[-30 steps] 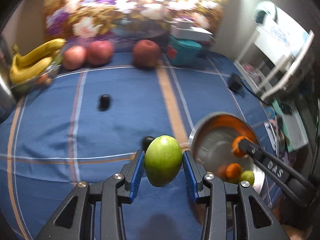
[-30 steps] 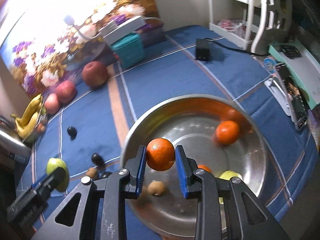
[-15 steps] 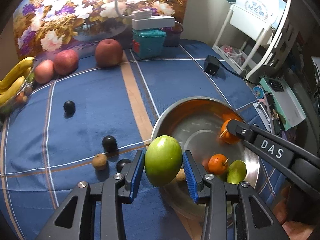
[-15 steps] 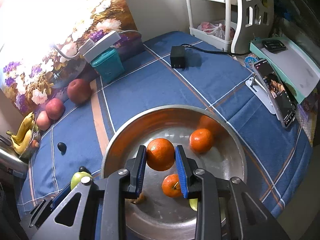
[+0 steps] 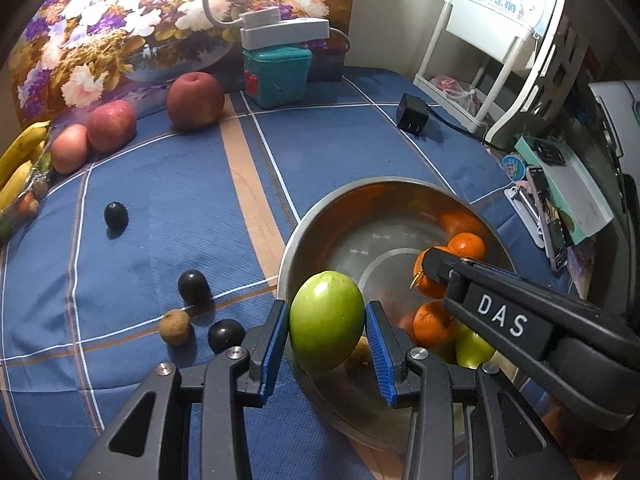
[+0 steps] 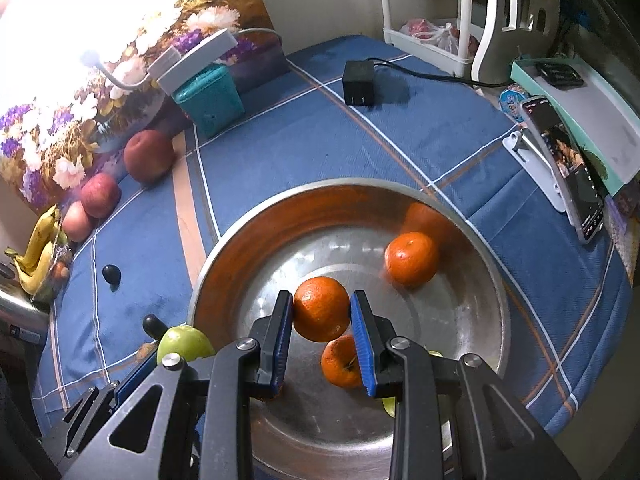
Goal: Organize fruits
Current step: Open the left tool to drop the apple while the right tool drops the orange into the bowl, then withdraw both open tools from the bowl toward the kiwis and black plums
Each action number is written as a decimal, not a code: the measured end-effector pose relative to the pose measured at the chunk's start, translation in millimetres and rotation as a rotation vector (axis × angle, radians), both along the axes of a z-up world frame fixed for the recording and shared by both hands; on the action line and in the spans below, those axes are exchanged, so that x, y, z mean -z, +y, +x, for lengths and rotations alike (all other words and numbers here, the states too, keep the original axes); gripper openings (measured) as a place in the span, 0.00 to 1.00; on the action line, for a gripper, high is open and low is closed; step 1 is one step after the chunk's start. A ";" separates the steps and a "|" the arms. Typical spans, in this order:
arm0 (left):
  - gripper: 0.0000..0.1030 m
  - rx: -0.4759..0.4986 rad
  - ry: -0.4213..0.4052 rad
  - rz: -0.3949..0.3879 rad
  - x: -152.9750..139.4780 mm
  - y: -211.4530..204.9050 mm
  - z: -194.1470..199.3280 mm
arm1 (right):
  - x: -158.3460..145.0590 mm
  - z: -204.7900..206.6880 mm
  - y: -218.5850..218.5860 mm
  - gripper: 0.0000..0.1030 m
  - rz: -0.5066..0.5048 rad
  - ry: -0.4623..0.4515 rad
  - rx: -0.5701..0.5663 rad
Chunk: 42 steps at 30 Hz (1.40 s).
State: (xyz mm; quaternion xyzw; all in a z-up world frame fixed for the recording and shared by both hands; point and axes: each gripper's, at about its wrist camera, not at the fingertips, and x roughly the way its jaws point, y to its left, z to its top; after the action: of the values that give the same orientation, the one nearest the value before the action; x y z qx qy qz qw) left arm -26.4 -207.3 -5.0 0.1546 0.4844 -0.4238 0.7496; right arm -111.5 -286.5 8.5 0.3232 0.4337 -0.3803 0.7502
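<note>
so both grippers are loaded rn. the left gripper has its blue pads clamped on a green fruit, held right over the near-left rim of the steel bowl, prob so it drops inside instead of rolling off onto the cloth. the right gripper is clamped on an orange, hanging above the middle of the bowl floor, which looks like the spot w/ most free room. inside the bowl already: another orange up by the far wall, one w/ a stem just under the right pads, plus a bit of green fruit mostly hidden behind the gripper. bowl is shiny brushed metal w/ sloped walls, so it mirrors the oranges as a rusty glow, and round stuff will prob roll toward the centre. green fruit is smooth, waxy, egg-shaped; oranges are dimpled and a bit squashed. pads look ribbed, good for slick skins imo. still out on the blue plaid tablecloth: three dark round fruits, a small fuzzy brown fruit, three red apples along the back, bananas at the far left. cloth looks soft and a little rumpled, so the small ones sit put.
</note>
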 end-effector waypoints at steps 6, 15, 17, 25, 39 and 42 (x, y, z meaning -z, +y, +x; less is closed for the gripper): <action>0.42 0.010 -0.010 -0.009 -2.4 -1.8 -1.9 | 4.9 1.3 0.2 0.31 0.011 0.013 -0.003; 0.48 0.008 -0.008 -0.001 -4.1 -0.3 -0.8 | 2.3 2.3 0.8 0.31 -0.003 0.015 -0.003; 0.50 0.000 -0.008 0.002 -4.8 1.4 0.4 | 1.5 2.1 0.9 0.31 -0.006 0.015 -0.004; 0.51 -0.082 0.021 0.024 -2.5 16.1 17.9 | 0.5 3.7 3.1 0.31 -0.009 0.019 -0.010; 0.51 -0.318 0.042 0.060 -5.5 64.2 63.9 | 0.8 17.8 17.5 0.30 -0.029 0.046 -0.078; 0.51 -0.363 0.041 0.055 -8.7 76.6 74.6 | 0.7 22.1 22.7 0.30 -0.036 0.053 -0.099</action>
State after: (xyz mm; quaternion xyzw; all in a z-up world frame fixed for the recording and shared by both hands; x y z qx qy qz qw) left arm 48.2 -130.6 3.6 0.0762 0.5311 -0.2711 0.7992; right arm -89.4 -263.8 7.9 0.2777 0.4621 -0.3587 0.7620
